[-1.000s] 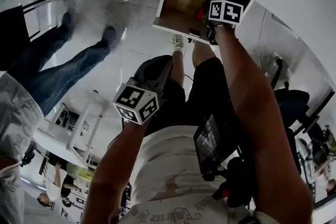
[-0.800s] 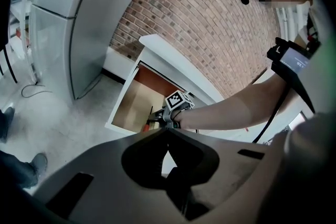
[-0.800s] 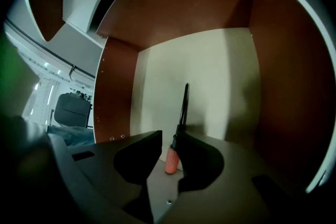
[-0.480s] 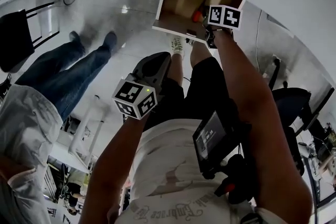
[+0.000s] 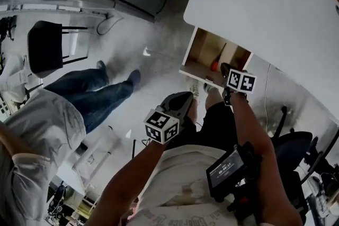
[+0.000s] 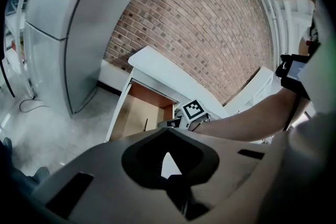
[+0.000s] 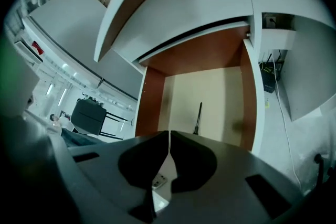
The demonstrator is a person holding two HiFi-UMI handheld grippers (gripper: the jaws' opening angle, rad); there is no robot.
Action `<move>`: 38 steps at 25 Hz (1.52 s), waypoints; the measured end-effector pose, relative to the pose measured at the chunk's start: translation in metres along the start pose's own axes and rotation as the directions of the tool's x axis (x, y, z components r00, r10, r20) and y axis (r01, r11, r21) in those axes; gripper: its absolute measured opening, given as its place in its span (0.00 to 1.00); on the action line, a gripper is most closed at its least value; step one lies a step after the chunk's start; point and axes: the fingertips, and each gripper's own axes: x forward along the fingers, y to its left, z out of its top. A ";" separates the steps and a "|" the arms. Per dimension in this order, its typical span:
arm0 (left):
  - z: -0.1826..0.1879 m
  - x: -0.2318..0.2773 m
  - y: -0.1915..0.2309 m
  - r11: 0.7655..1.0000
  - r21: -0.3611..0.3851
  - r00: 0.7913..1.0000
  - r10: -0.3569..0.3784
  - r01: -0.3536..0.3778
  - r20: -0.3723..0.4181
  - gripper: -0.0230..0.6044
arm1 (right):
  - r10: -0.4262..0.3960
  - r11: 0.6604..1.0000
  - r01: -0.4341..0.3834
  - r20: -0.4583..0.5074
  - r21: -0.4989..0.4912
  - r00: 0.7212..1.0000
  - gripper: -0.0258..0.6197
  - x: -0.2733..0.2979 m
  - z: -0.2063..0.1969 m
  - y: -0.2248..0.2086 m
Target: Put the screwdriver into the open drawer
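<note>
Two hand-held grippers show in the head view. The left hand-held gripper point(image 5: 181, 102) hangs over the person's lap, well apart from the drawer point(image 5: 191, 55). The right hand-held gripper point(image 5: 225, 69) sits just at the drawer's front right corner. The drawer stands pulled out from under the white bench point(image 5: 254, 2). The screwdriver point(image 5: 216, 64) lies inside it near the right wall, red handle toward the front edge. Bare floor spreads left of the drawer as far as a bystander's legs point(image 5: 90, 95).

In the left gripper view, the left hand-held gripper point(image 6: 168, 130) has its jaws pressed together with nothing between them. Beyond it the drawer point(image 6: 118, 113) gapes open, and the screwdriver point(image 6: 146, 124) shows as a thin dark line on its floor.

In the right gripper view, the right hand-held gripper point(image 7: 169, 136) has just been closing; its jaws meet along a thin seam, empty. The screwdriver point(image 7: 198, 118) shaft lies on the pale drawer point(image 7: 151, 102) floor, apart from both brown side walls, its handle hidden behind the gripper.
</note>
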 end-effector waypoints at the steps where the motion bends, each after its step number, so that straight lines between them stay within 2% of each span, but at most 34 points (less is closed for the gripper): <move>1: 0.001 -0.004 -0.004 1.000 0.003 1.000 -0.008 0.008 -0.002 0.07 | 0.002 1.000 -0.002 0.004 0.001 1.000 0.09 -0.010 -0.003 0.004; 4: 0.004 -0.017 -0.018 1.000 0.010 1.000 -0.028 0.028 -0.004 0.07 | 0.009 1.000 -0.009 0.013 -0.005 1.000 0.09 -0.039 -0.013 0.019; 10: 0.029 -0.019 -0.035 0.997 0.056 0.998 -0.053 0.051 0.033 0.07 | 0.043 0.999 -0.041 0.074 -0.032 0.996 0.08 -0.080 0.008 0.037; 23: 0.073 -0.067 -0.037 0.987 0.140 0.989 -0.090 0.073 0.121 0.07 | 0.090 0.990 -0.067 0.188 -0.124 0.978 0.08 -0.143 0.024 0.102; 38: 0.099 -0.081 -0.066 0.960 0.248 0.970 -0.176 0.131 0.168 0.07 | 0.152 0.977 -0.085 0.356 -0.195 0.922 0.08 -0.219 0.045 0.135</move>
